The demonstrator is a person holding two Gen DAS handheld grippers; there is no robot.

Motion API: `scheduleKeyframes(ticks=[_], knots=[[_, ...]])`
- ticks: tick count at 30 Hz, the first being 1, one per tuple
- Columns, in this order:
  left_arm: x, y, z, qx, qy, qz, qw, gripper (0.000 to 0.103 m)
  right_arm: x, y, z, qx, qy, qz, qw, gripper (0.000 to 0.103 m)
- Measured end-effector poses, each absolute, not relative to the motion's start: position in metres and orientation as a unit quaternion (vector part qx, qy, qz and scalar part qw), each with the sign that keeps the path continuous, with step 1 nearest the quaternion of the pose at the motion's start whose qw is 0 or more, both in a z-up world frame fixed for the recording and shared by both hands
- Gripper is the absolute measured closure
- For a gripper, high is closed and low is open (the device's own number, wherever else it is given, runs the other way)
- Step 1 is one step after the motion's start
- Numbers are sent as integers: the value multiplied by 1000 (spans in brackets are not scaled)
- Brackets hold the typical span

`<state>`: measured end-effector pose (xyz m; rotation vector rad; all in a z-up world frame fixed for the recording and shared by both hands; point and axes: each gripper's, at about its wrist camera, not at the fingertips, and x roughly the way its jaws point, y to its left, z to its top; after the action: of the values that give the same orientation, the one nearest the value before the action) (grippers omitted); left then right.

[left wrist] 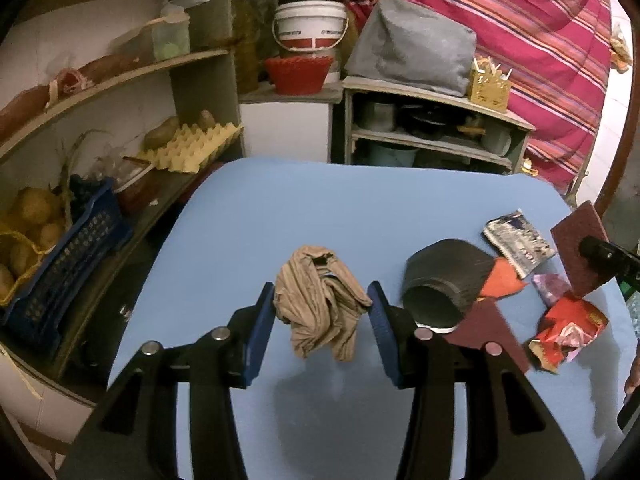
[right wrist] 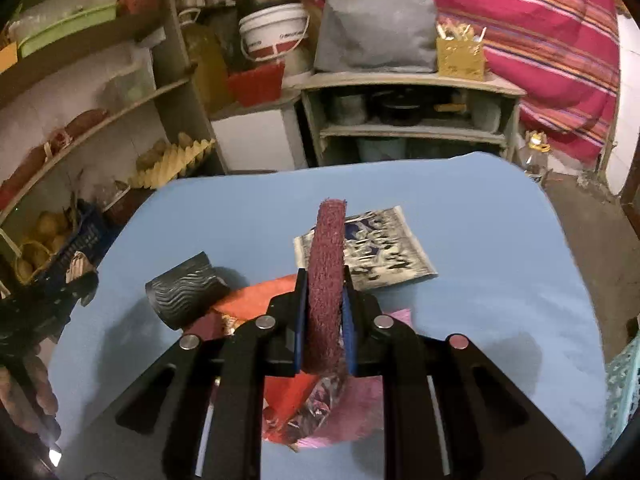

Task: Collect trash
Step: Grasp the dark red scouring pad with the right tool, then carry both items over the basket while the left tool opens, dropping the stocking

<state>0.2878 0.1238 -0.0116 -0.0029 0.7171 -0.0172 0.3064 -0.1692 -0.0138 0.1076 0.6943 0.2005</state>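
My left gripper (left wrist: 321, 292) is shut on a crumpled tan cloth (left wrist: 320, 304), which hangs just above the blue table (left wrist: 280, 208) and casts a shadow below. My right gripper (right wrist: 325, 280) is shut on a maroon scouring pad (right wrist: 326, 280) held on edge; the same pad (left wrist: 580, 252) shows at the right of the left wrist view. On the table lie a dark grey roll (left wrist: 440, 280) on its side, a printed paper scrap (right wrist: 380, 248), an orange sheet (left wrist: 500, 280), a second maroon pad (left wrist: 488, 332), a pink wrapper (left wrist: 550, 286) and a red wrapper (left wrist: 568, 328).
Curved shelves (left wrist: 120, 80) run along the left with an egg tray (left wrist: 192, 148) and a blue crate (left wrist: 68, 264) of potatoes. Behind the table stands a low cabinet (right wrist: 408, 132) with a grey covered box (right wrist: 376, 32), a white bucket (left wrist: 310, 28) and a striped pink curtain (left wrist: 540, 40).
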Motion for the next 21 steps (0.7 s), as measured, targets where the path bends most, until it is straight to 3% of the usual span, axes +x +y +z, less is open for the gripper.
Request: scheduleKeyframes(ticks=[21], knots=[[252, 15, 21, 39, 318, -68, 945, 56, 236, -280, 4, 70, 316, 9, 946, 87]])
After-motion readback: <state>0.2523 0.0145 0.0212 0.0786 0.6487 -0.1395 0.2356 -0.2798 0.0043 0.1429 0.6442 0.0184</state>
